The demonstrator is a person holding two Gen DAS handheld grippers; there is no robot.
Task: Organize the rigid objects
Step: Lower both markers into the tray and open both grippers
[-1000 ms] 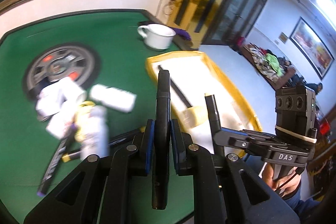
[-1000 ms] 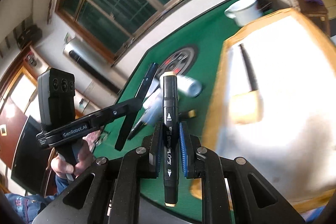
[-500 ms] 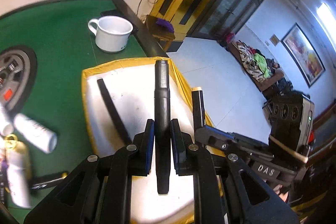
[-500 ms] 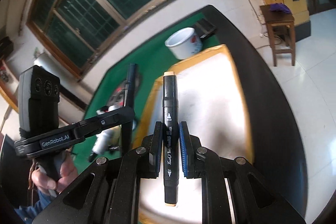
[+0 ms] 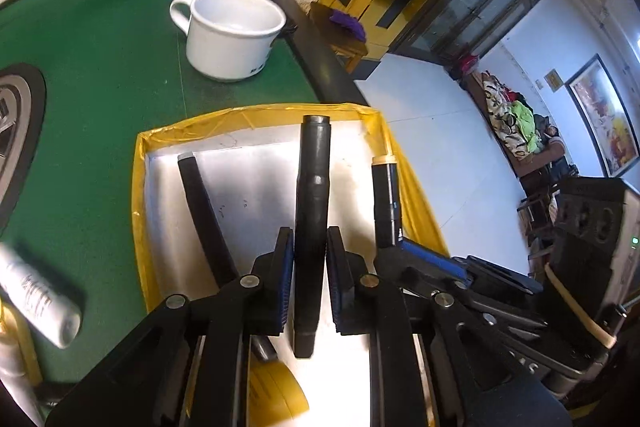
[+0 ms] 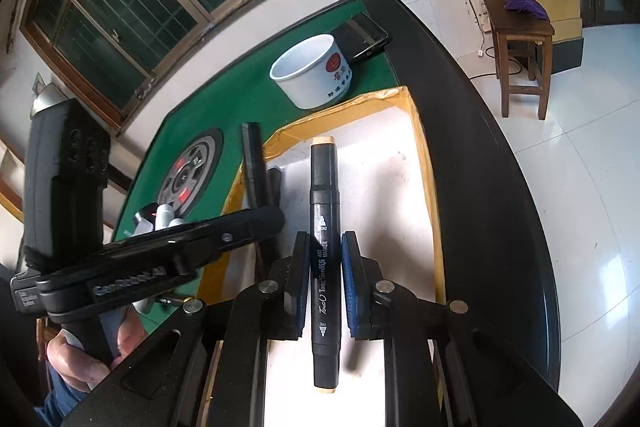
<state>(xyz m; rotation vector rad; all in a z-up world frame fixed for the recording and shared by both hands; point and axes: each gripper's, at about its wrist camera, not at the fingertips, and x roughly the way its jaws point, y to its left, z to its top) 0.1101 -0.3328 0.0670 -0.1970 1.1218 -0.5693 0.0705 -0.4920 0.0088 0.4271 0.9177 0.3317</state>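
Left hand-held gripper (image 5: 310, 283) grasping dark pen (image 5: 314, 187); right hand-held gripper (image 6: 325, 281) grasping marker (image 6: 324, 251). Both over yellow-rimmed tray (image 5: 139, 195); mug (image 5: 230, 33) far on bench (image 5: 100, 67).

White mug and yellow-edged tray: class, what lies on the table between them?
Nothing: in the left wrist view only bare green felt separates the white mug from the yellow-edged tray. The right wrist view agrees.
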